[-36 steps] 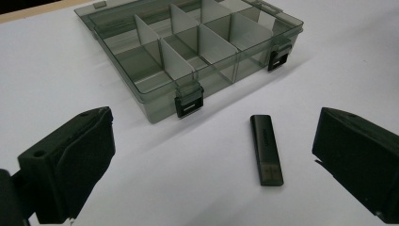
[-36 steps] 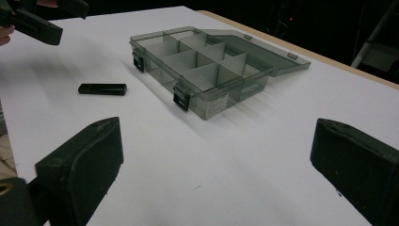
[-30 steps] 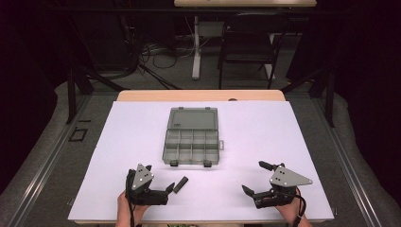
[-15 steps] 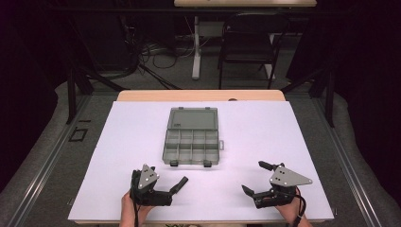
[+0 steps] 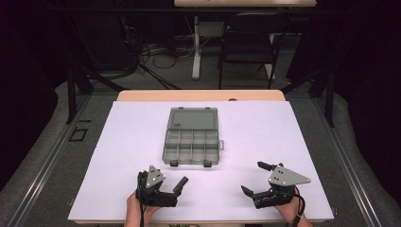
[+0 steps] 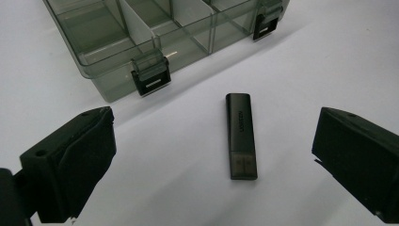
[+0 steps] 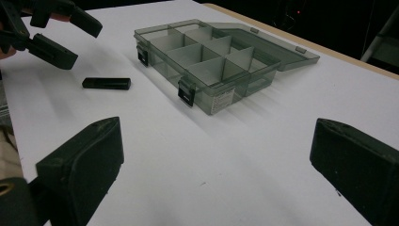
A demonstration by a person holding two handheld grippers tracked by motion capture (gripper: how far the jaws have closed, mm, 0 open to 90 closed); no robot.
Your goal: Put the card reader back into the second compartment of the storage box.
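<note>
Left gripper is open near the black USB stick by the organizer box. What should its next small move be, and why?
Probably lower the left gripper straight down and close on the USB stick. In the left gripper view the stick lies flat on the white table between the two open jaws, untouched. The compartment box sits just beyond with its lid open, a likely destination. The right gripper is open and apart.

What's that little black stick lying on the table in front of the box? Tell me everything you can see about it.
The black stick looks like a USB flash drive: a slim, dark plastic bar with faint lettering along its top and a slightly translucent end section. It lies flat on the white table, just in front of the box's latched edge, touching nothing but the table. The left tool hangs over it with its jaws wide apart on either side, not gripping it.
</note>
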